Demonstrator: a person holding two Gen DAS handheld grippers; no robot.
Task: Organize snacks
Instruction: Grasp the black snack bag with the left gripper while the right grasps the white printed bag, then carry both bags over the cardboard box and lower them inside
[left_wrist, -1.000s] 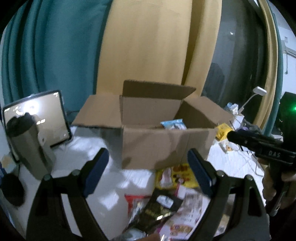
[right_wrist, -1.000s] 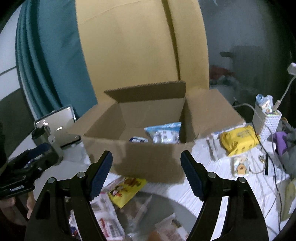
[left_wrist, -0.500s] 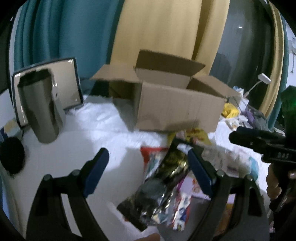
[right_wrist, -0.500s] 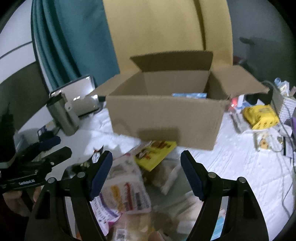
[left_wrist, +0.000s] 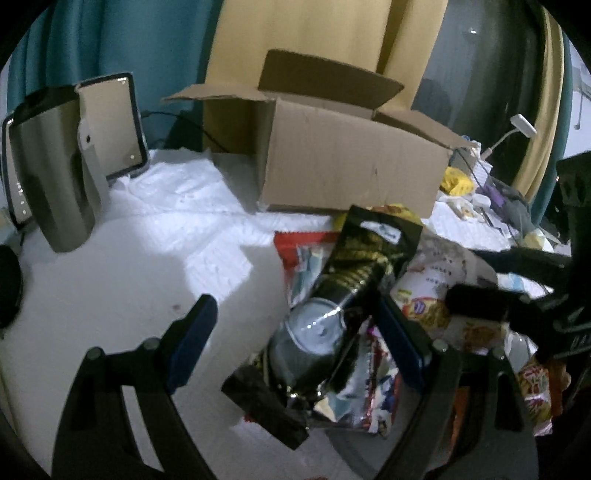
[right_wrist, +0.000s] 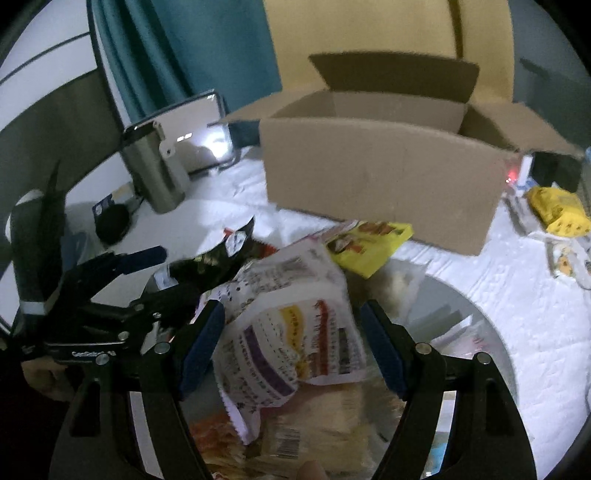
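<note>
Here, two hand-held grippers hang over a heap of snack packets on a white-covered table (left_wrist: 122, 288), both with jaws spread and holding nothing. The left hand-held gripper (left_wrist: 295, 343) frames a black-and-gold packet (left_wrist: 354, 266) lying atop the pile; the right hand-held gripper (right_wrist: 291, 347) frames a white packet with purple print (right_wrist: 291, 325). The open cardboard box (right_wrist: 376, 184), the likely destination, stands just behind the heap with its flaps up, its near wall close to a yellow packet (right_wrist: 369, 243).

The risks appear to lie in the overlap. The packets rest on and under one another, so a pinch on one could drag a neighbour along or slide it off the pile. The glossy film may slip from the pads if caught only by a crinkled edge. In the right wrist view, the left tool sits just beside the right one, and both working the same heap could collide. A packet carried low might also snag on the box's near wall or a raised flap.

Open room lies to the left of the heap, where bare white cloth runs to a steel mug (left_wrist: 51, 177) and a mirror (left_wrist: 110, 122). To the right of the box the table is crowded with a yellow pouch (right_wrist: 557, 210) and cables.
</note>
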